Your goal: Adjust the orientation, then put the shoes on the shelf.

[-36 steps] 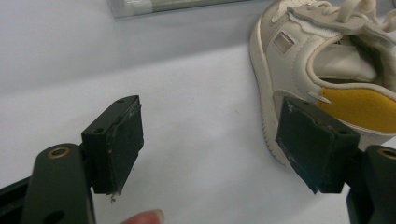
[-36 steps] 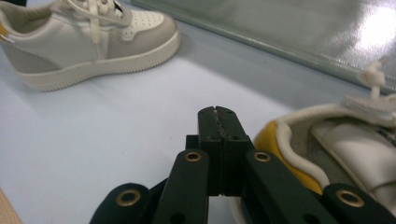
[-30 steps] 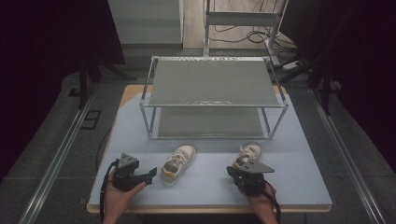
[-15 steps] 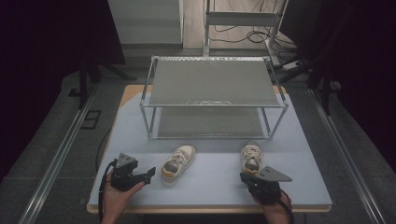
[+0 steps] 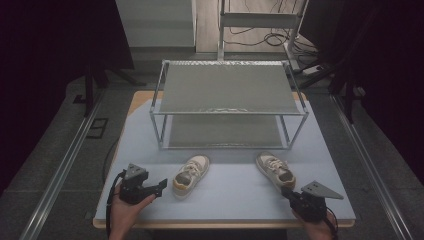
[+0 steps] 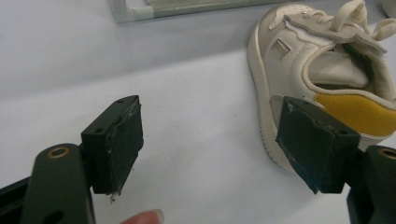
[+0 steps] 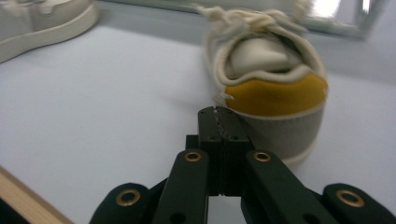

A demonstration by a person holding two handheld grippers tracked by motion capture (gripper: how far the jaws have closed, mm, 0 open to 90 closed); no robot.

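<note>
- Since the earlier frames, the right gripper has shifted rightward and back toward the near right corner of the surface, clear of the right shoe it previously overlapped in the high view; the left gripper has held its place.
- Rack: two-tier metal frame standing on the far half of the surface, both shelves bare.
- Surface: pale blue sheet on a wooden-edged board.
- Left shoe: cream with a yellow heel patch, lying in front of the rack, heel toward the person, just right of the left gripper.
- Right shoe: same make, lying in front of the rack's right leg, heel toward the right gripper, apart from the left shoe.
- Left gripper: held low over the surface, jaws spread wide with nothing between them; the left shoe lies just past the right-hand jaw.
- Right gripper: jaws pressed together, empty, tips pointing at the heel of the right shoe; contact cannot be told.
</note>
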